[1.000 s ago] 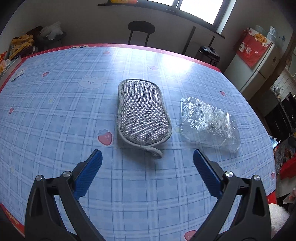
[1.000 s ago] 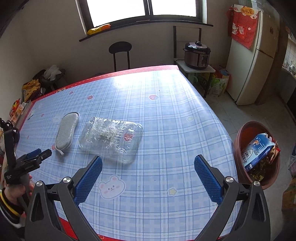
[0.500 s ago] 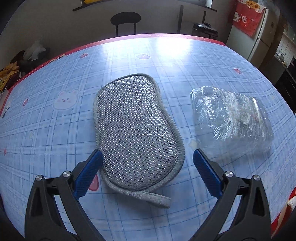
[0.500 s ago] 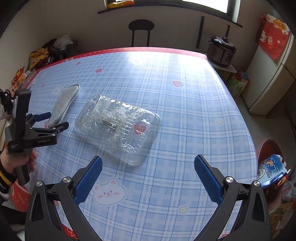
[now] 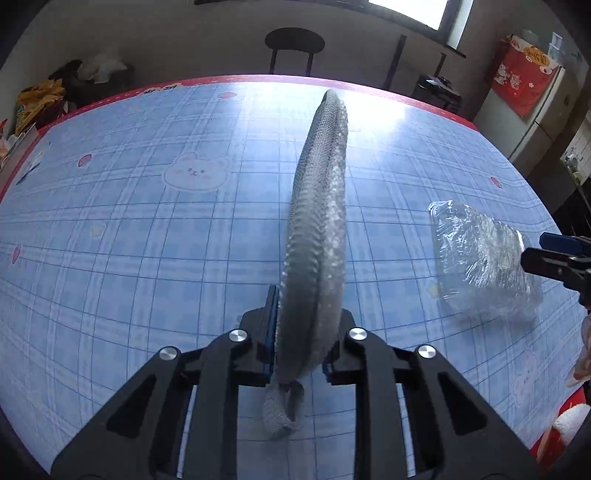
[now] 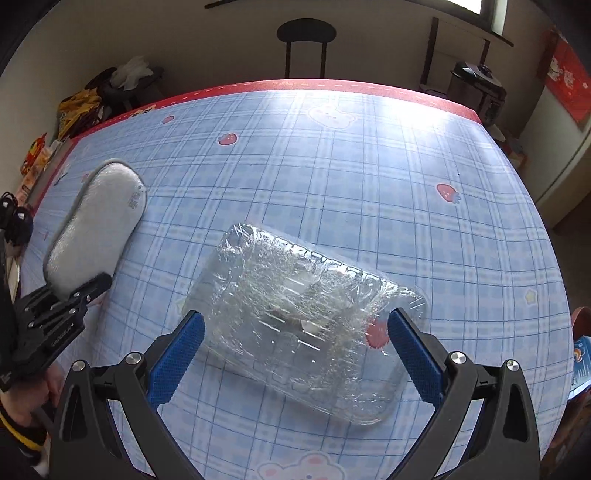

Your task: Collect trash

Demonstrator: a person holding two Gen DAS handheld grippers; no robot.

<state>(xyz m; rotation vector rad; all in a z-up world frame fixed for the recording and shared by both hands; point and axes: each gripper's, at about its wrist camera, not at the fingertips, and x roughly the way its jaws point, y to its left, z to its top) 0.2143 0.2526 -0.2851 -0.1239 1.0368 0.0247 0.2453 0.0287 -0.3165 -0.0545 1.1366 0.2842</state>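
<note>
A grey mesh scrubbing pad (image 5: 321, 192) stands up on edge between the fingers of my left gripper (image 5: 308, 314), whose jaws are closing and pinch the pad's near end; its loop hangs below. From the right wrist view the pad (image 6: 96, 221) shows its pale face, tilted above the table. A clear plastic container (image 6: 295, 280) wrapped in film lies on the blue checked tablecloth (image 6: 369, 177). My right gripper (image 6: 295, 319) is open and straddles the container's near end, blue pads apart from its sides. One of its fingers (image 5: 554, 254) shows beside the container (image 5: 480, 258).
A reddish bin (image 6: 581, 325) with a blue package stands off the table's right edge. A black chair (image 6: 306, 33) is behind the far edge, a rice cooker (image 6: 476, 85) at the back right. Bags (image 6: 81, 107) are piled at the far left. A hand (image 6: 22, 402) holds the left gripper.
The left gripper moved onto the flat pad, shut on its near end, and the pad now stands on edge. The right gripper came down and forward until it straddles the container.
</note>
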